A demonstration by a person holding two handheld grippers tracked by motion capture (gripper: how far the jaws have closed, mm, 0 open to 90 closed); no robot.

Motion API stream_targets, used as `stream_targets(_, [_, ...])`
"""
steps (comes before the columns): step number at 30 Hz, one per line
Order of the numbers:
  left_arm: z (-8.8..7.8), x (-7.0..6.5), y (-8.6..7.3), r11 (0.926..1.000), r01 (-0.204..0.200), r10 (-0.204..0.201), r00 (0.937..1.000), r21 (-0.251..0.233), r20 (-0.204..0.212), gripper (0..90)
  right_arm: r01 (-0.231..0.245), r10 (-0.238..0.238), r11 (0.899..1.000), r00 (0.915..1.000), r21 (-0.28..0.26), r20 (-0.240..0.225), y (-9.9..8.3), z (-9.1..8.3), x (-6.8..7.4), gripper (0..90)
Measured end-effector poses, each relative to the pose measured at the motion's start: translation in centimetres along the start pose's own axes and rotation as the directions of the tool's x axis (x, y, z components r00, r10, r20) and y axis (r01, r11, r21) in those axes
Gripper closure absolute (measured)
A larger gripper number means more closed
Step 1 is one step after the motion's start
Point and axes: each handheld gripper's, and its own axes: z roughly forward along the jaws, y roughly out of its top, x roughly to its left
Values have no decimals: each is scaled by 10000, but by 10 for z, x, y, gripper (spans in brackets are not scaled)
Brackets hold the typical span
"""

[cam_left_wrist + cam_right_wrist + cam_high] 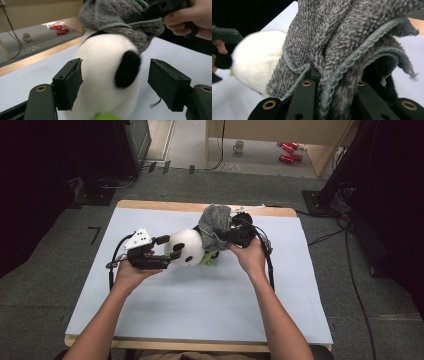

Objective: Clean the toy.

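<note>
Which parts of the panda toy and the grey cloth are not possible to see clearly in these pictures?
- Panda toy body: high view, covered by the grey cloth.
- Panda's face: left gripper view, turned away; one black ear shows.
- Green part: left gripper view, cut off by the bottom edge; high view, too small to identify.
- Right gripper fingers' tips: right gripper view, buried in the cloth's folds.
- Cloth's full shape: bunched everywhere.

Even overhead light, dark blurred margins
</note>
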Motion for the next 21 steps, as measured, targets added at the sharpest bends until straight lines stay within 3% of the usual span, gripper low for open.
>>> stream_targets(3, [7, 0, -9, 9971, -305, 360, 9963, 697, -786, 356, 170, -170, 9998, 9999, 140, -26, 0, 7, 8, 811])
stream_targets(7, [8, 13, -18, 9942, 170, -93, 9973, 1064, -730, 557, 265, -260, 9992, 9995, 305, -163, -1, 14, 12, 811])
stream_targets(11, [4, 20, -21, 9924, 628, -532, 9945, 1058, -907, 681, 120, -107, 9996, 9987, 255, -507, 0, 14, 16, 809])
stream_targets(15, [-2, 22, -17, 9910, 915, -870, 9950, 974, -491, 778, 145, -184, 9989, 9958, -440, -898, 5, -6, 20, 808])
stream_targets(21, [-20, 19, -1, 9903, 1363, -1374, 9894, 250, 463, 806, 45, -159, 9889, 9970, -1487, -753, 10, -56, 13, 806])
